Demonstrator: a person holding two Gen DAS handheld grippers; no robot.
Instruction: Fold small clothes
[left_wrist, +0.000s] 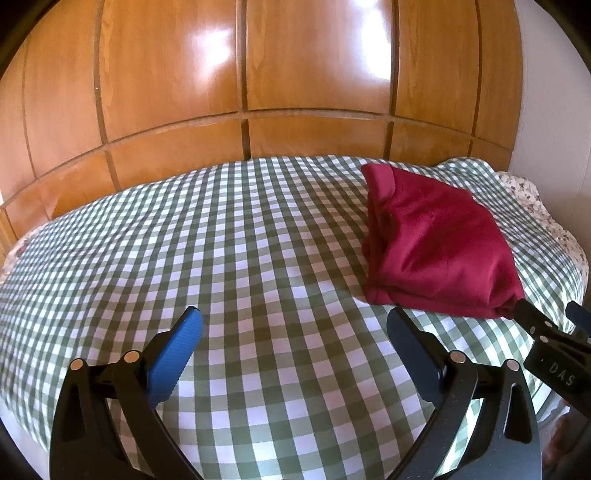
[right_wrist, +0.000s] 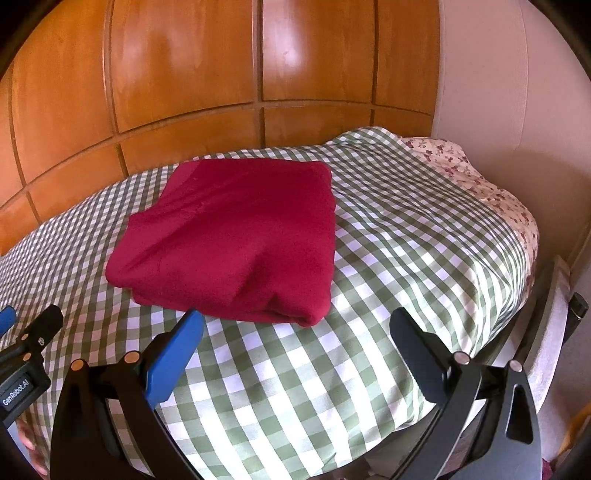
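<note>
A dark red garment (left_wrist: 439, 243) lies folded into a thick rectangle on the green-and-white checked bed cover (left_wrist: 221, 240). In the right wrist view the garment (right_wrist: 236, 236) sits just ahead of my right gripper (right_wrist: 295, 321), which is open and empty, fingers apart from the cloth. My left gripper (left_wrist: 295, 321) is open and empty over bare cover, left of the garment. The right gripper (left_wrist: 546, 314) shows at the right edge of the left wrist view, near the garment's near corner. The left gripper (right_wrist: 26, 321) shows at the left edge of the right wrist view.
A glossy wooden wardrobe (left_wrist: 240, 74) stands right behind the bed. A floral sheet (right_wrist: 480, 184) shows at the bed's far right corner, next to a white wall (right_wrist: 498, 74). The bed's right edge (right_wrist: 517, 295) drops off to the floor.
</note>
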